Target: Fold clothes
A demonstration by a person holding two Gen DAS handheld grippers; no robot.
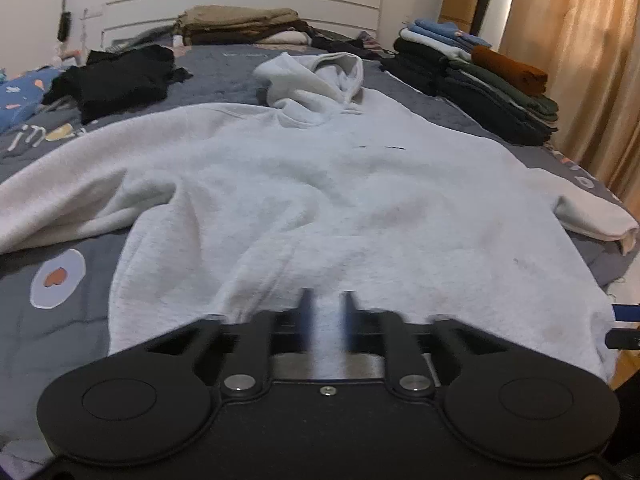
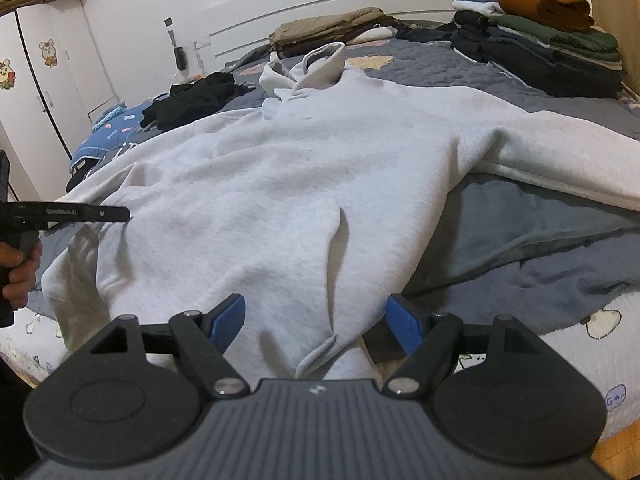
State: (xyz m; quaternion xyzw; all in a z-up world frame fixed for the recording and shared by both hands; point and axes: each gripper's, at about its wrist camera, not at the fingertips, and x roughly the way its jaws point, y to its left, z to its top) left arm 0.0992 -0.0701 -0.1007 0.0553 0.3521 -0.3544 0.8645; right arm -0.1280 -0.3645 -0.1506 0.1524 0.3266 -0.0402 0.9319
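Left wrist view: a light grey fleece hoodie point(image 1: 320, 184) lies spread flat across the bed point(image 1: 48, 320), hood crumpled toward the headboard, sleeves reaching toward both side edges. The left gripper point(image 1: 327, 308) is motion-blurred over the hem at the bed's near edge; its blue-padded fingers stand close together, pinched on a raised ridge of hem fabric. Folded clothes point(image 1: 492, 92) are stacked along the right edge.

Right wrist view: the right gripper point(image 2: 316, 318) hovers above the hem with its jaws wide apart, gripping nothing. A soft vertical crease runs between its ribbed blue pads point(image 2: 404, 320).
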